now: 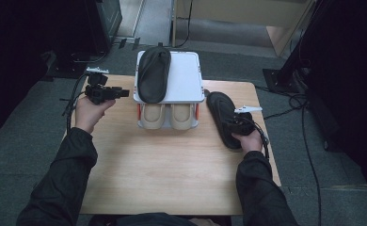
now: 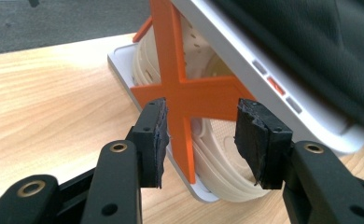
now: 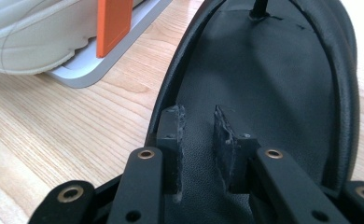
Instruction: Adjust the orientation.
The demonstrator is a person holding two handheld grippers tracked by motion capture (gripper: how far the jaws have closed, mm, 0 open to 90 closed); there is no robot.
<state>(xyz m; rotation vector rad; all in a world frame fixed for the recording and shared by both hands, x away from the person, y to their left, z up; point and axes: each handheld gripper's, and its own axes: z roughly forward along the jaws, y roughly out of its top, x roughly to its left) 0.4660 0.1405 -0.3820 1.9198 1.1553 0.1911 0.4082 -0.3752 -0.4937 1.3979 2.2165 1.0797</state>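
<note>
The right claw [image 3: 196, 140], jaws narrow, rests over the heel of a black slipper [image 1: 225, 117] lying flat on the table [image 1: 172, 179] just right of the white shoe rack [image 1: 184, 77]; whether its pads grip the slipper cannot be told. Left of the rack, the left claw [image 2: 201, 140] stands wide and empty, facing the orange side brace [image 2: 180, 88]. A second black slipper [image 1: 153, 73] lies on the rack's top, with beige shoes [image 1: 167, 117] beneath.

Open jaws, orange rack brace [image 2: 180, 93], beige shoes [image 2: 217, 158]
</note>
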